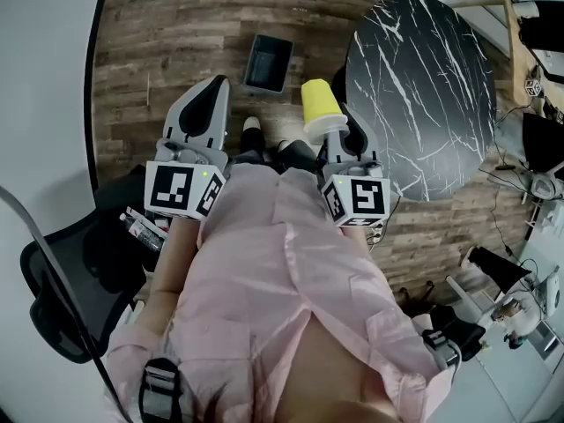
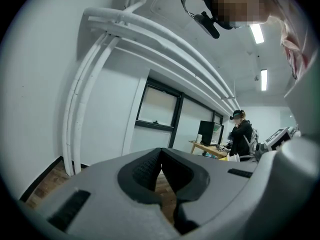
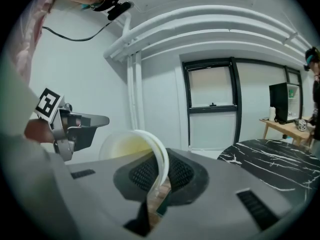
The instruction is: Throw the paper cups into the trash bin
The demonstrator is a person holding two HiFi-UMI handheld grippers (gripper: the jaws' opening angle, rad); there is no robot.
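Note:
A yellow paper cup is pinched by its wall in my right gripper, which is shut on it and held in front of the person's body above the wooden floor. In the right gripper view the cup's white rim curves up out of the jaws of the right gripper, mouth facing left. The dark rectangular trash bin stands on the floor just ahead, between the two grippers. My left gripper is shut with nothing in it; its pads meet, and it also shows in the right gripper view as the left gripper.
A round black marble table stands to the right of the bin. A black office chair is at the lower left, against the white wall. Another person stands by a desk far off.

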